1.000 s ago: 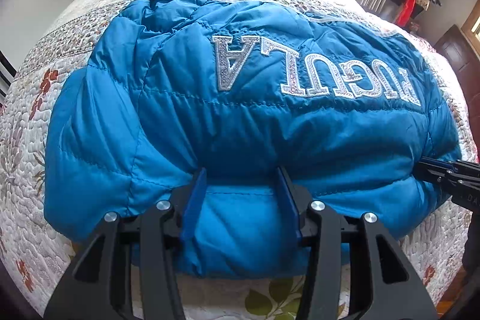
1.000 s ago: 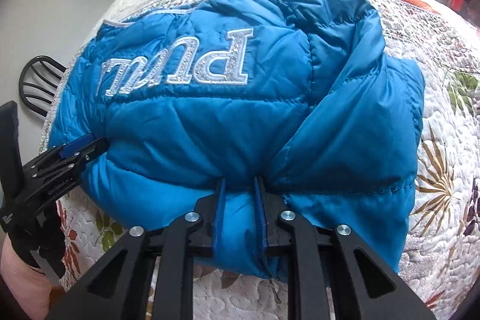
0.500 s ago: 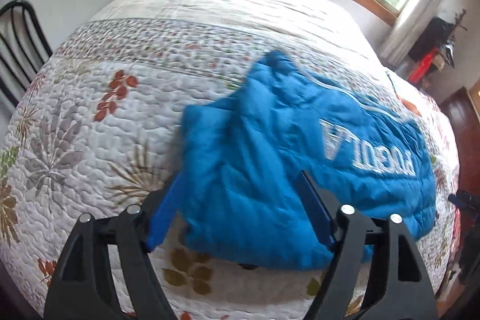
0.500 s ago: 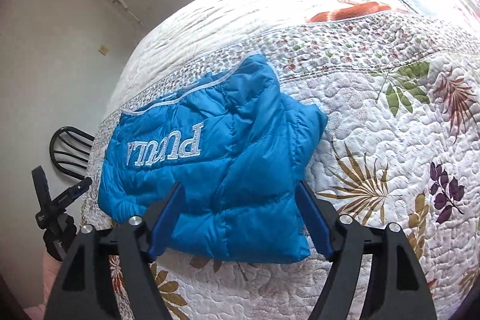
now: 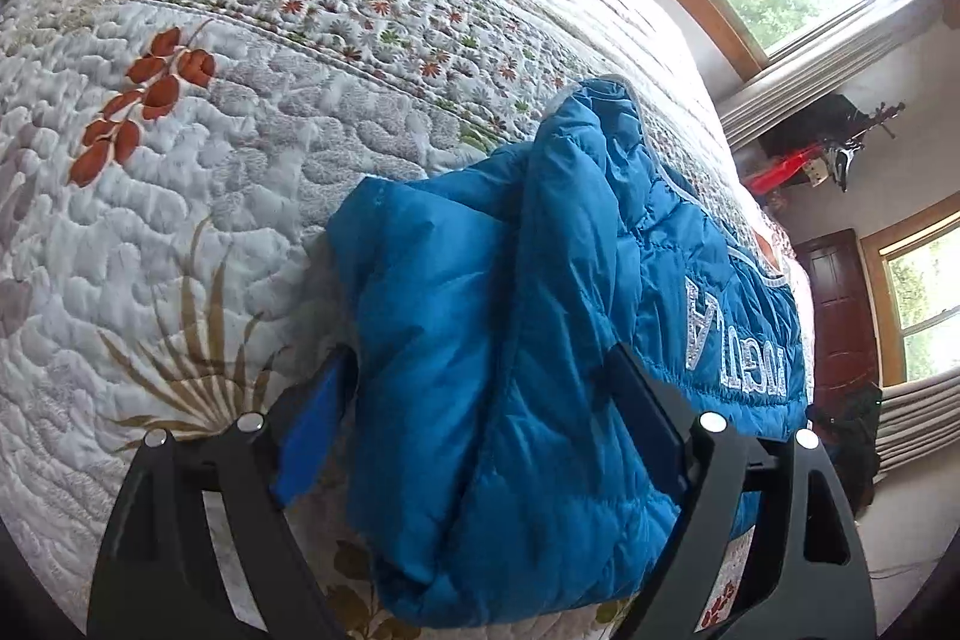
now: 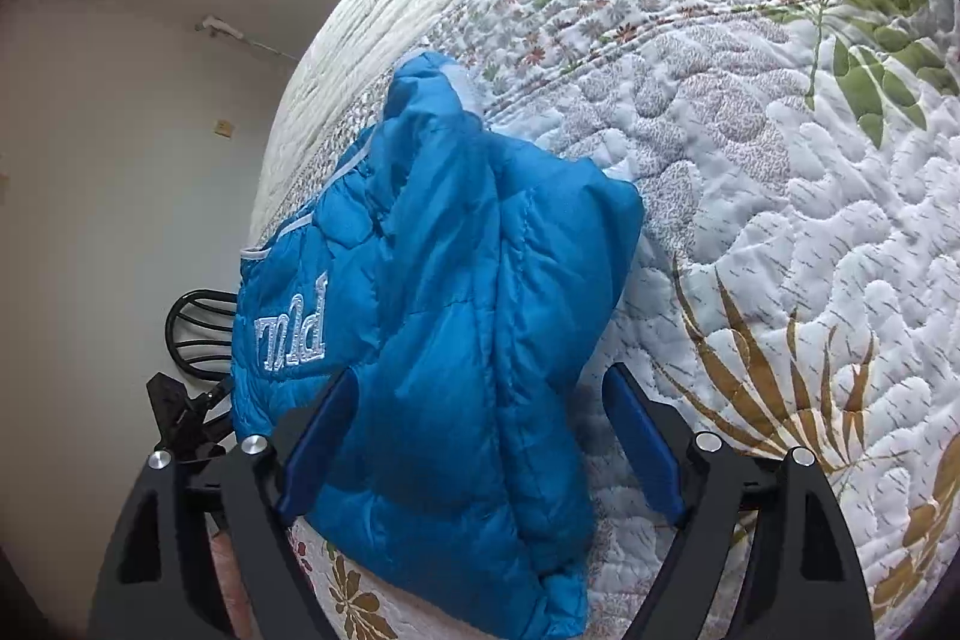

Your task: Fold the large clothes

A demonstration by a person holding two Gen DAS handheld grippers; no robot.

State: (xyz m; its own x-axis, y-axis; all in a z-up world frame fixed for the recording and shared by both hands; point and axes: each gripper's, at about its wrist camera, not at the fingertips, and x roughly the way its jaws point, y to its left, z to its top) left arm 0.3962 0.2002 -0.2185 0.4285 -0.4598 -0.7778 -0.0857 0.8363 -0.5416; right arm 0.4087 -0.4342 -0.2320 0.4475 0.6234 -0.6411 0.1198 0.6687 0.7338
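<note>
Since the earlier frames, both hand-held grippers have let go of the near edge of the blue quilted puffer jacket (image 5: 516, 340) and swung outward toward its two ends. We note the left hand-held gripper (image 5: 480, 436) with jaws still spreading, blue pads wide apart; the jacket's left end lies between them but neither pad presses on it. The right hand-held gripper (image 6: 480, 436) is likewise widening, and the jacket's right end (image 6: 450, 328) sits between its fingers, the left pad just beside the fabric, not pinching. The jacket lies folded on the white floral quilted bedspread (image 5: 198, 196) of the bed, near its front edge, silver embroidered lettering (image 5: 738, 340) facing up. In the right view we see the left hand-held gripper at the jacket's far end (image 6: 186, 424), in front of a black chair (image 6: 198, 334).
</note>
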